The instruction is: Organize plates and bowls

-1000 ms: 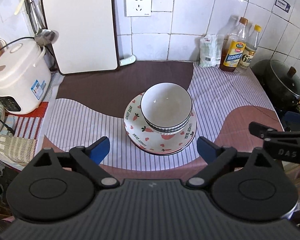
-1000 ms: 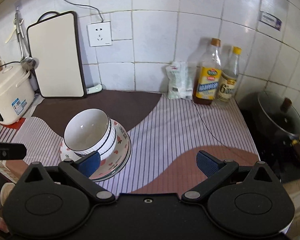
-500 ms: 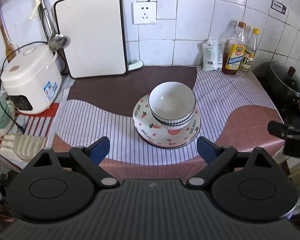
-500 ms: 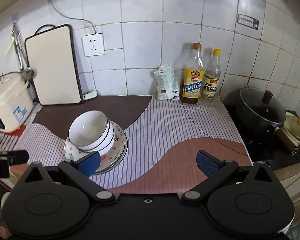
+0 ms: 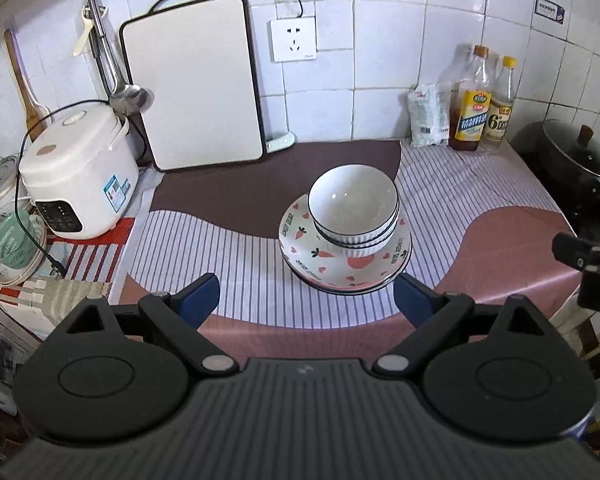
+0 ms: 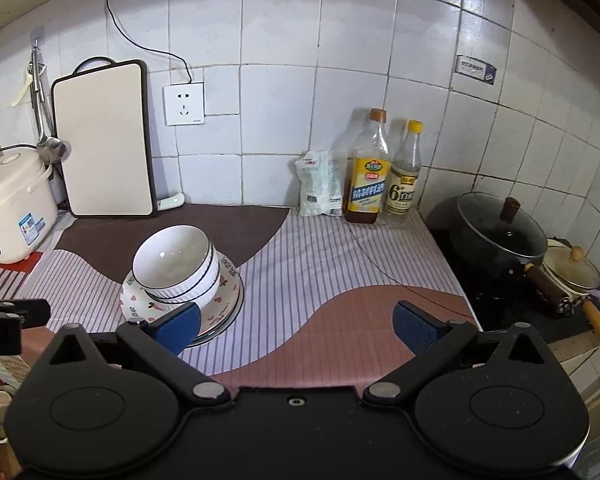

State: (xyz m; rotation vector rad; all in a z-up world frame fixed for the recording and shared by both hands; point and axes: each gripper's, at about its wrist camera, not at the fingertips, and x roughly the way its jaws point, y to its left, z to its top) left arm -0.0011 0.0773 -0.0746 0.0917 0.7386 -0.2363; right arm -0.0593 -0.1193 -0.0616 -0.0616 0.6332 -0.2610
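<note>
Pulled back from the stack since a second ago, both grippers now hanging over the front edge of the bench (image 5: 500, 240) with more of the kitchen in view. Nearest, left gripper (image 5: 306, 294) and right gripper (image 6: 296, 322) each with fingers (image 5: 198, 296) spread wide, gripping nothing. Beyond, nested white bowls (image 5: 354, 210) seated on the strawberry-print plates (image 5: 304, 248) mid-bench, touching neither gripper; farther off, cutting board (image 5: 196, 96) leaning on the tiled wall, rice cooker (image 5: 76, 172) left, bottles (image 6: 368, 172) right.
</note>
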